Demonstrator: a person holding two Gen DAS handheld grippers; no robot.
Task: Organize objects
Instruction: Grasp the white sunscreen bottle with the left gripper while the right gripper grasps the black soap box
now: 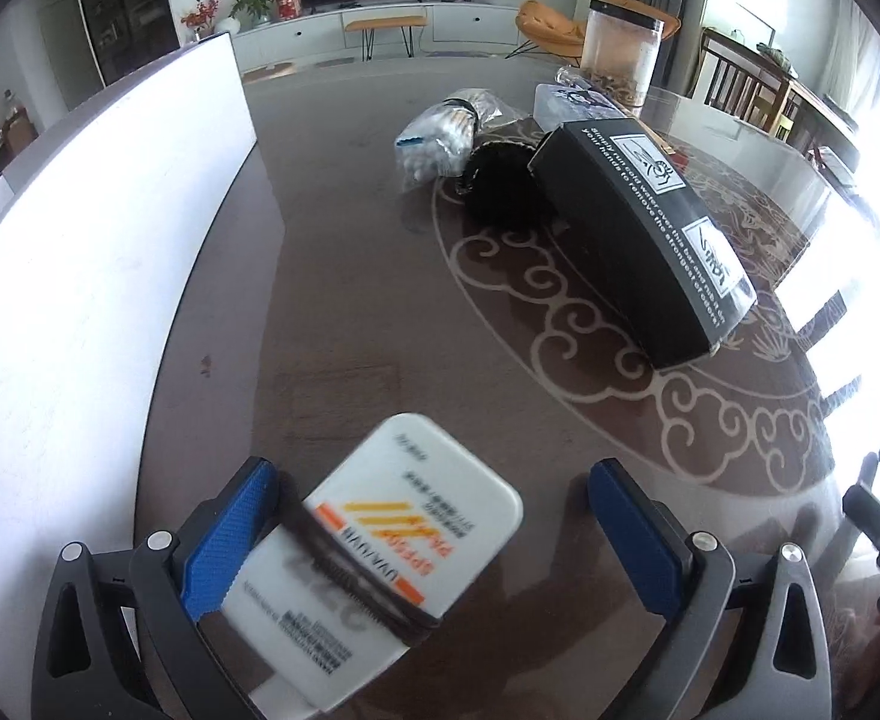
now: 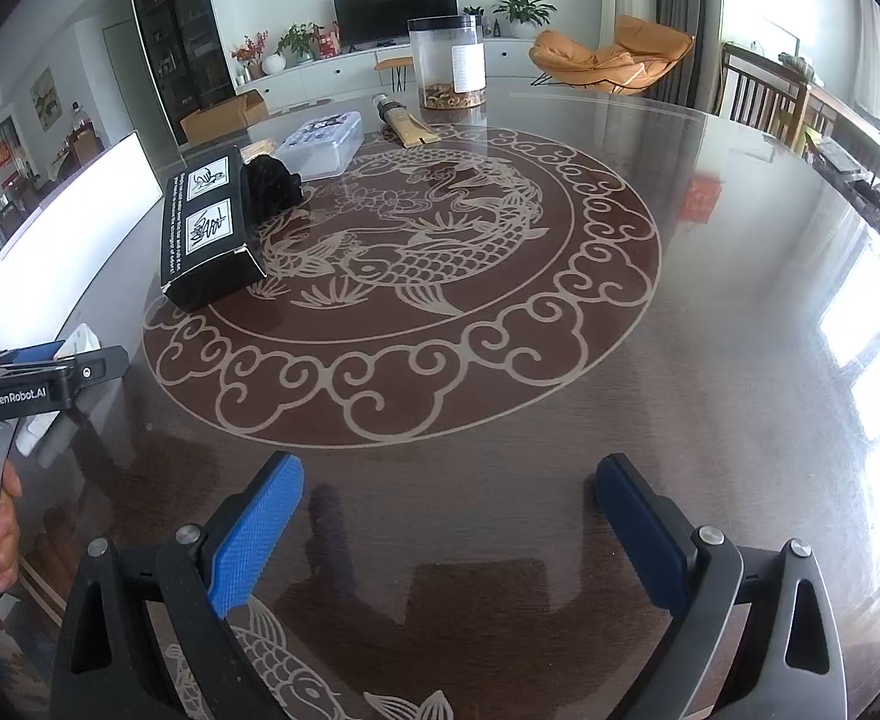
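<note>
Your left gripper [image 1: 434, 534] is spreading wide around a white sunscreen tube [image 1: 380, 546] with a black hair tie round it; tube leaning on the left pad [image 1: 230, 540], clear of the right one, long axis running forward-right. Grip unclear, probably loose. Your right gripper [image 2: 446, 534] is hanging empty, jaws apart. Beyond the tube: black box [image 1: 638, 234], black bundle [image 1: 500, 186], cotton-swab bag [image 1: 440, 138], then clear jar [image 1: 617, 54], all on the glossy patterned table [image 2: 740, 360]. White board [image 1: 80, 240] is standing left of the tube.

Glossy, reflective dark brown counter [image 2: 710, 312] with smooth pale inlaid pattern, matt black cardboard box [image 1: 638, 240], smooth white plastic tube [image 1: 380, 546] with printed label, textured blue rubber pads [image 2: 254, 540] on matt black plastic tongs, clear plastic cylindrical jar [image 2: 447, 63]
</note>
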